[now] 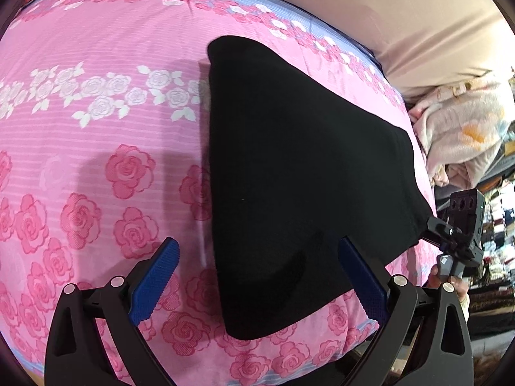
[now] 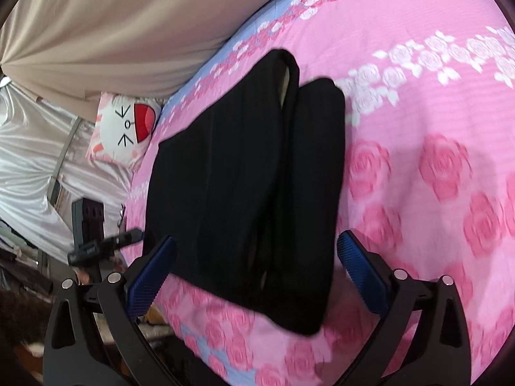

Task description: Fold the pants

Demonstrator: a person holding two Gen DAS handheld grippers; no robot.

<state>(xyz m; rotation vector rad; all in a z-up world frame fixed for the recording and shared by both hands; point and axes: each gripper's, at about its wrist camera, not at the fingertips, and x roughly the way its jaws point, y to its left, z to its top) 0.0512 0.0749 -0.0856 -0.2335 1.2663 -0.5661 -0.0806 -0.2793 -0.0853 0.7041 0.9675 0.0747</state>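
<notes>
Black pants (image 1: 289, 177) lie folded on a pink rose-print bedspread (image 1: 96, 160). In the right wrist view the pants (image 2: 244, 177) show as a folded stack with layered edges toward me. My left gripper (image 1: 257, 276) is open, its blue pads (image 1: 154, 283) straddling the near edge of the pants, holding nothing. My right gripper (image 2: 257, 273) is open, its blue pads (image 2: 363, 273) on either side of the pants' near end, holding nothing. The right gripper also shows at the right edge of the left wrist view (image 1: 457, 238), and the left one at the left of the right wrist view (image 2: 93, 241).
A beige curtain (image 2: 112, 25) hangs behind the bed. A cat-face pillow (image 2: 125, 128) lies at the bed's side. A pale patterned blanket (image 1: 460, 128) lies beside the bed. The bed's near edge (image 2: 199, 347) drops to a cluttered floor.
</notes>
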